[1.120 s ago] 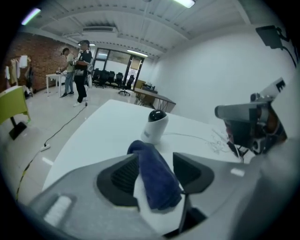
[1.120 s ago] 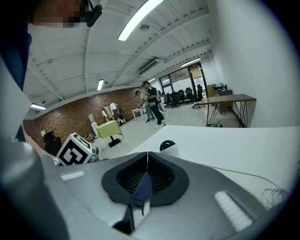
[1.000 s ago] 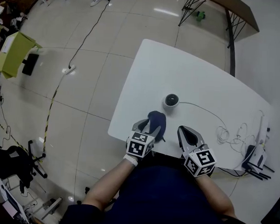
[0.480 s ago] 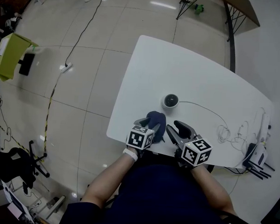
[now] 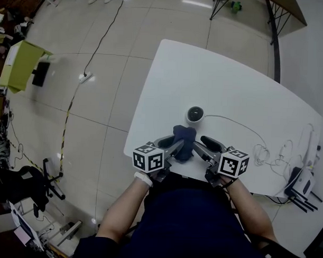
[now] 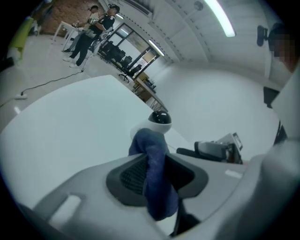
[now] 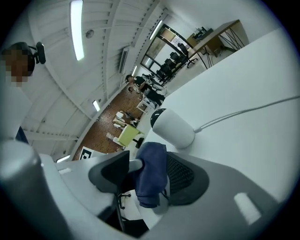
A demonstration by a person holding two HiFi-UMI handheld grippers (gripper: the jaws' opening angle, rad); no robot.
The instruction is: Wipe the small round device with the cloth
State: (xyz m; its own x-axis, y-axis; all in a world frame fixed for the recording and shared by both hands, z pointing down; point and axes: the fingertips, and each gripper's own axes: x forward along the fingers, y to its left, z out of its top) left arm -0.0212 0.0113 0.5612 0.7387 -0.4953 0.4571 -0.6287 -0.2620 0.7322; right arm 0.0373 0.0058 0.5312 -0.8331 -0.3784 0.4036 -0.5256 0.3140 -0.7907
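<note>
Fingers, left gripper: 2, just closed partway, pinching cloth. Fingers, right gripper: 2, just opened wide, cloth between them, ungripped. Device: just beyond both fingertips.

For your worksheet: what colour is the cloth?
The cloth is dark blue, clearest in the left gripper view.

L gripper: fingers just closed in, pinching cloth. R gripper: fingers just opened wide, cloth between, unclamped.
</note>
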